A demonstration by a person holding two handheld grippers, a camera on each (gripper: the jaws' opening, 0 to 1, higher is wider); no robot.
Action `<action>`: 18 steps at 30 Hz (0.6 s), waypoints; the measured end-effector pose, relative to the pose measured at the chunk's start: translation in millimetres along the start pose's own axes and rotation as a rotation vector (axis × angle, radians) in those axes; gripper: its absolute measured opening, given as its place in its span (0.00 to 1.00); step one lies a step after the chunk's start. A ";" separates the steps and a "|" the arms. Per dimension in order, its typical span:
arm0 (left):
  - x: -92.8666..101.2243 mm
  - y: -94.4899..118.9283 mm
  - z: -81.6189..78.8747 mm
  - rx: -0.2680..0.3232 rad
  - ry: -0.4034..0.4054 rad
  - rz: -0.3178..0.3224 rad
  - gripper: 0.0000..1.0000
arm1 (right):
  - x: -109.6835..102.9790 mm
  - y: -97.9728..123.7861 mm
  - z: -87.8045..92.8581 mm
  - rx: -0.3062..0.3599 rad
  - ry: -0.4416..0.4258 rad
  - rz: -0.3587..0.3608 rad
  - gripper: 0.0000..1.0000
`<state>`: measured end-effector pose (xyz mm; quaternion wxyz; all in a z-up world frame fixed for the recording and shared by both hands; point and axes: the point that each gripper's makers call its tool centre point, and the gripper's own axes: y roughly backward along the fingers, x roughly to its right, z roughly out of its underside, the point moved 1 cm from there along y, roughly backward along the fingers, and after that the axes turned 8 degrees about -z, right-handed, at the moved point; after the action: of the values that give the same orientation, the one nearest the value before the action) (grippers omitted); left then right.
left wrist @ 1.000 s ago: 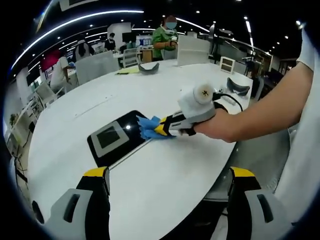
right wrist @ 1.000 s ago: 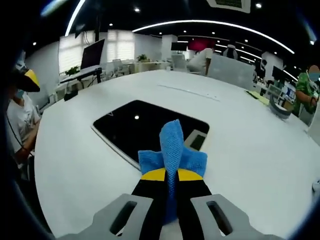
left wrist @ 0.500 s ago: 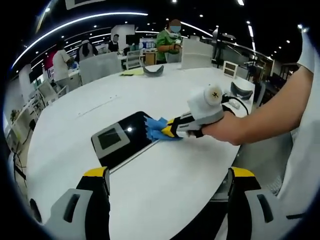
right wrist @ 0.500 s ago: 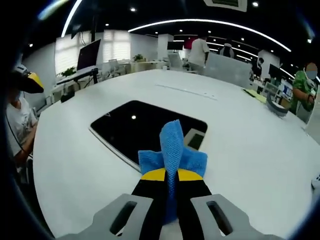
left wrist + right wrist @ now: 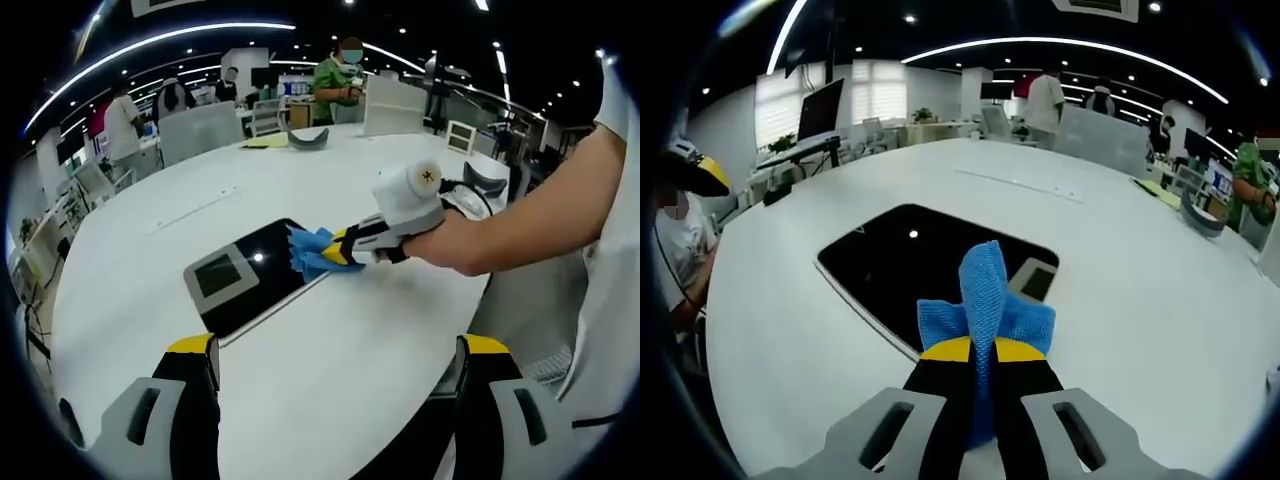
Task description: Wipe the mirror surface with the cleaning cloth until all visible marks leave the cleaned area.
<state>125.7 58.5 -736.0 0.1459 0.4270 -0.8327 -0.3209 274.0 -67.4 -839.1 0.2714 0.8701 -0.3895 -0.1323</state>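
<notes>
A flat rectangular mirror [image 5: 245, 277] [image 5: 915, 260] with a dark reflecting face lies on the white table [image 5: 200, 210]. My right gripper [image 5: 984, 348] [image 5: 337, 248] is shut on a blue cleaning cloth [image 5: 986, 295] [image 5: 312, 252], and the cloth rests at the mirror's near edge in the right gripper view. A hand [image 5: 455, 245] holds that gripper, coming in from the right in the left gripper view. My left gripper [image 5: 335, 375] hangs open well short of the mirror, its jaws wide apart with nothing between them.
The round white table [image 5: 1140, 290] has wide bare room around the mirror. Dark curved objects [image 5: 308, 138] and a white box [image 5: 392, 105] sit at its far side. People stand beyond, one in green [image 5: 340, 85]. A seated person [image 5: 675, 240] is at the left.
The right gripper with the cloth has shifted slightly along the mirror's edge. The left gripper stays open and still.
</notes>
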 end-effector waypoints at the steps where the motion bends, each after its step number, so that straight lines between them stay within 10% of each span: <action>1: -0.6 0.1 0.2 0.003 0.003 0.001 0.99 | 0.4 -0.6 -0.4 0.000 0.004 -0.004 0.01; 18: -14.5 0.9 10.0 0.008 0.057 -0.021 0.99 | 12.6 -25.3 -18.7 -0.015 0.052 -0.081 0.01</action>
<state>128.6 74.6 -742.5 0.1644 0.4451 -0.8250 -0.3069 305.9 -56.1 -838.6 0.2825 0.8861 -0.3460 -0.1234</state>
